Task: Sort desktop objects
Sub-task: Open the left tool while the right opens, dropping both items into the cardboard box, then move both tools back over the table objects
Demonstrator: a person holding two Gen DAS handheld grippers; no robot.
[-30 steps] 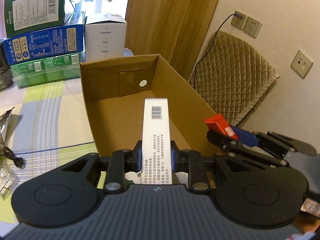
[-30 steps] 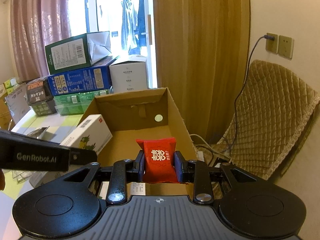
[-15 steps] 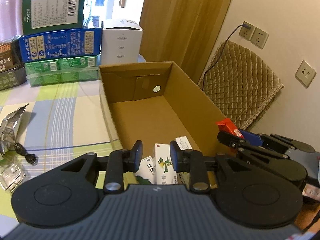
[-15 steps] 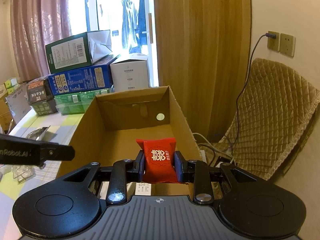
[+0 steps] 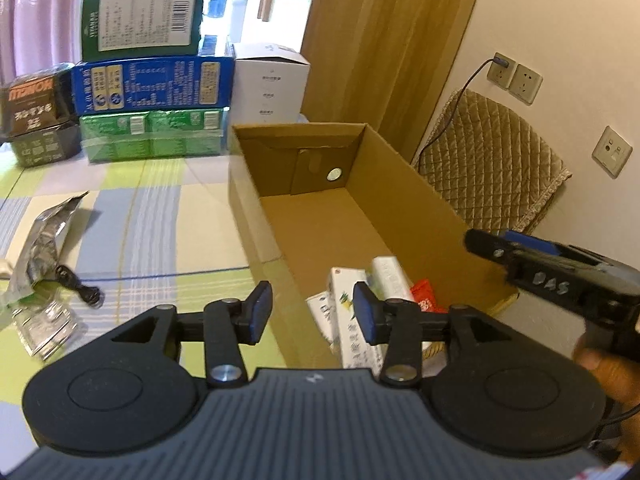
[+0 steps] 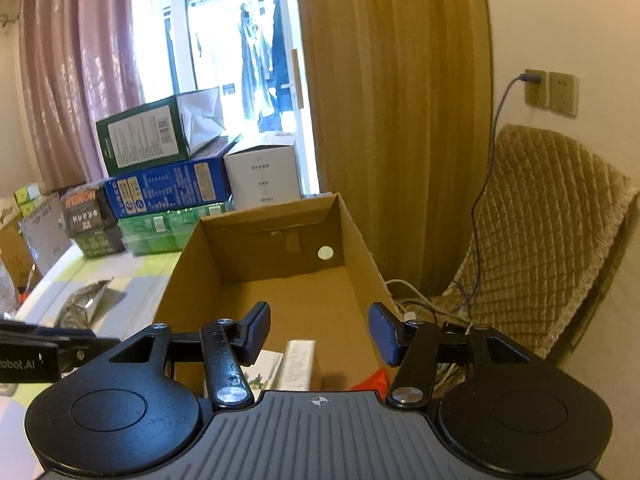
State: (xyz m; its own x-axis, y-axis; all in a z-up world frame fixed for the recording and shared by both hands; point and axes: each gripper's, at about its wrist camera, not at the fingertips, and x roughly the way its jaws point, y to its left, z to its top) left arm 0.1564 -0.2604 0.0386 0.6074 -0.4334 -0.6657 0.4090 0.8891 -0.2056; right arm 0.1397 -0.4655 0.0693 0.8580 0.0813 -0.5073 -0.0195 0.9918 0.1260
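While both claws are hanging released over the near end of the cardboard box (image 5: 404, 200), nothing is sitting between their fingers. Left claw (image 5: 313, 311) is hovering above the box's left wall, right claw (image 6: 319, 332) above its open interior. White medicine boxes (image 5: 352, 312) and a red packet (image 5: 425, 295) are lying together on the box floor at the near end. A silver foil pouch (image 5: 42, 240) is lying well apart on the checked tabletop (image 5: 160, 232).
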